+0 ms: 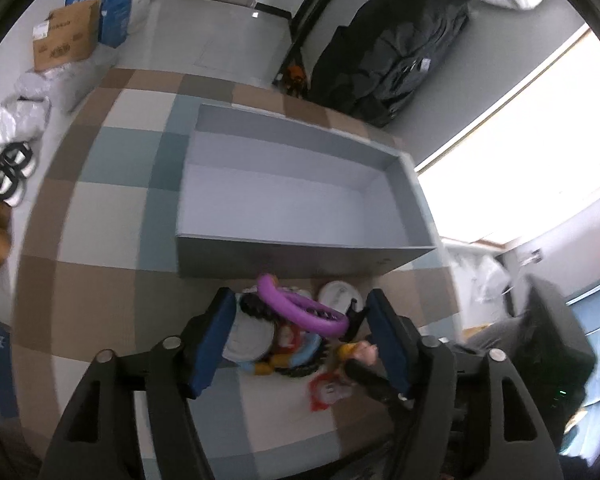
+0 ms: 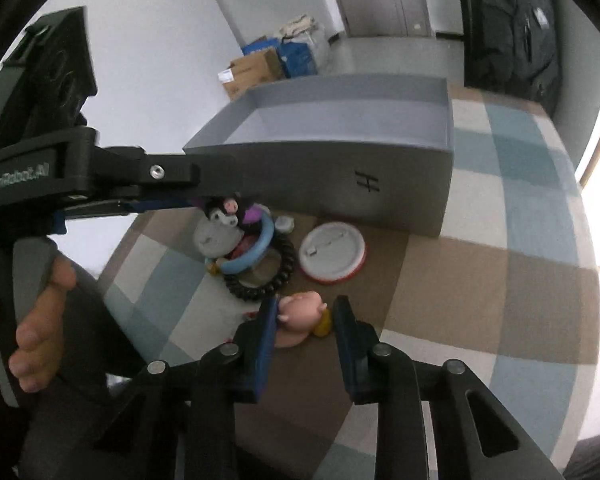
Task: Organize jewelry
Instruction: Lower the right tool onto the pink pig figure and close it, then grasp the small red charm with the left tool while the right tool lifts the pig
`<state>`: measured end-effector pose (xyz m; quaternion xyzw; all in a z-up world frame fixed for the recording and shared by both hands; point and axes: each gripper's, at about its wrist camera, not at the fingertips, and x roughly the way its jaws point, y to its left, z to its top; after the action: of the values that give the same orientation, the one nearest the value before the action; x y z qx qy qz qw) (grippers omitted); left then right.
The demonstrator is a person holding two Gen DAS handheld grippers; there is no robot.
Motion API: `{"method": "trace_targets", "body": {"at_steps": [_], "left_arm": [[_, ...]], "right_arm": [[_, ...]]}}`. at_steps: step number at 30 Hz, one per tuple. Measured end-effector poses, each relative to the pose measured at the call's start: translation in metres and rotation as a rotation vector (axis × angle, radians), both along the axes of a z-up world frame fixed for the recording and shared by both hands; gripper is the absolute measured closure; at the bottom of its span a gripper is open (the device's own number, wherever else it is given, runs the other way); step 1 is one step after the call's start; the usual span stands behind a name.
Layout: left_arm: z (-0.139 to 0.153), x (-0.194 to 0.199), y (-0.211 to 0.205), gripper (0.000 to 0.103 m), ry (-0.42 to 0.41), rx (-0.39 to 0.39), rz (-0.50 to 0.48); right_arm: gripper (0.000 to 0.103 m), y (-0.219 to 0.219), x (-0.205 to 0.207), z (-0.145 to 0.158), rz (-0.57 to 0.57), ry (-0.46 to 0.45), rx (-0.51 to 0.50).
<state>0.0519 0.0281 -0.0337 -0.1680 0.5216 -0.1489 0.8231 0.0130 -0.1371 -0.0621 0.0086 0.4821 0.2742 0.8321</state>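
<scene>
On the checked desk point(image 2: 480, 280), just near a grey box point(image 2: 340, 184), lies a small heap of trinkets. The right tongs point(image 2: 305, 322) stand over its near edge with a pink pig figure point(image 2: 300, 312) between the blue pads; the left pad touches the pig, the right pad sits just beside it, so whether they truly clamp it I cannot tell. The left tongs point(image 1: 300, 320) hang open above the far-left part of the heap, straddling a purple ring point(image 1: 300, 308) without pressing on it; in the right view their tips reach a black-and-white cartoon charm point(image 2: 228, 210).

Between the two tongs lie a light blue ring point(image 2: 256, 252), a black coiled band point(image 2: 268, 276) and, to the right, a round white pin badge point(image 2: 332, 252) with a red rim, lying back up.

Much of the heap is blurred in the left view; the red-and-white item point(image 1: 328, 392) near the right pad there is hard to make out. A hand point(image 2: 36, 320) gripping the left handle is cut off at the picture's left edge.

The box is matte, rectangular, open-topped, with a mark on its near wall. The rings look smooth like plastic, the band ribbed like a spiral cord, the pig glossy and rounded. The desk covering shows brown, cream and blue squares.
</scene>
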Motion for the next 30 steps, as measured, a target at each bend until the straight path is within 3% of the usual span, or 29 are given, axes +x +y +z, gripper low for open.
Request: {"method": "trace_targets", "body": {"at_steps": [7, 14, 19, 23, 30], "left_arm": [[0.006, -0.001, 0.008, 0.034, -0.041, 0.034, 0.002], [-0.003, -0.002, 0.015, 0.034, -0.011, 0.018, 0.024], [0.007, -0.018, 0.018, 0.034, -0.043, 0.038, 0.036], [0.005, -0.025, 0.016, 0.034, -0.02, 0.064, 0.041], [0.0, -0.051, -0.018, 0.034, 0.004, 0.037, -0.078]], "right_arm": [[0.076, -0.008, -0.001, 0.009, -0.032, -0.054, 0.021], [0.076, -0.016, 0.0, 0.011, -0.056, -0.047, 0.056], [0.076, -0.018, 0.001, 0.021, -0.081, -0.062, 0.092], [0.076, -0.026, 0.003, 0.025, -0.104, -0.058, 0.119], [0.076, -0.043, 0.009, 0.032, -0.167, -0.066, 0.148]]}}
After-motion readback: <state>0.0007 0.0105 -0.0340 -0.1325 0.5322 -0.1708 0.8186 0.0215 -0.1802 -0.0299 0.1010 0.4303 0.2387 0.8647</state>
